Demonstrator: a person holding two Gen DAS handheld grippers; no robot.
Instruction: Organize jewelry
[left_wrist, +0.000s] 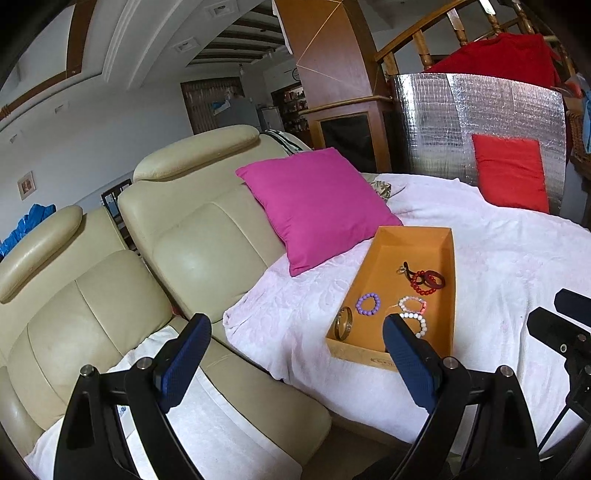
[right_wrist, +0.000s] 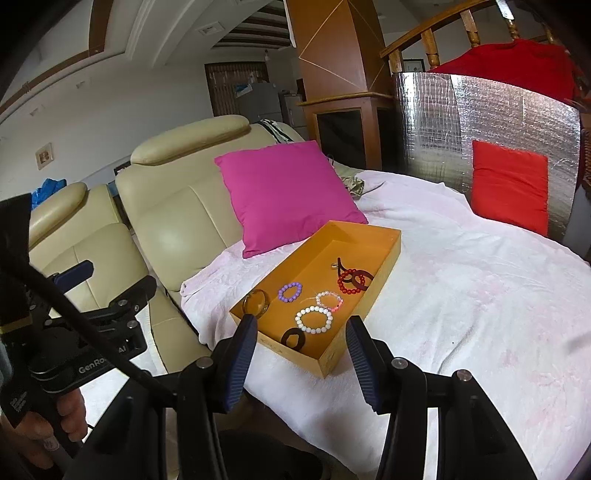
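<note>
An orange tray (left_wrist: 373, 275) (right_wrist: 384, 269) lies on the white blanket and holds the jewelry. In it are a purple bead bracelet (left_wrist: 368, 304) (right_wrist: 290, 292), a white bead bracelet (right_wrist: 313, 319), a pink-white bead bracelet (left_wrist: 412, 305) (right_wrist: 329, 300), a red bead bracelet (left_wrist: 422, 283) (right_wrist: 349, 282), a gold bangle (left_wrist: 343, 323) (right_wrist: 255, 299) and a dark ring (right_wrist: 291, 339). My left gripper (left_wrist: 297, 336) is open and empty, in front of the tray's near left corner. My right gripper (right_wrist: 301, 336) is open and empty, just before the tray's near end.
A magenta pillow (left_wrist: 314, 206) (right_wrist: 288, 192) leans behind the tray against the cream leather sofa (left_wrist: 177, 236). A red cushion (left_wrist: 511, 171) (right_wrist: 509, 184) rests against a silver foil panel (left_wrist: 476, 114). The white blanket (right_wrist: 461, 295) spreads to the right of the tray.
</note>
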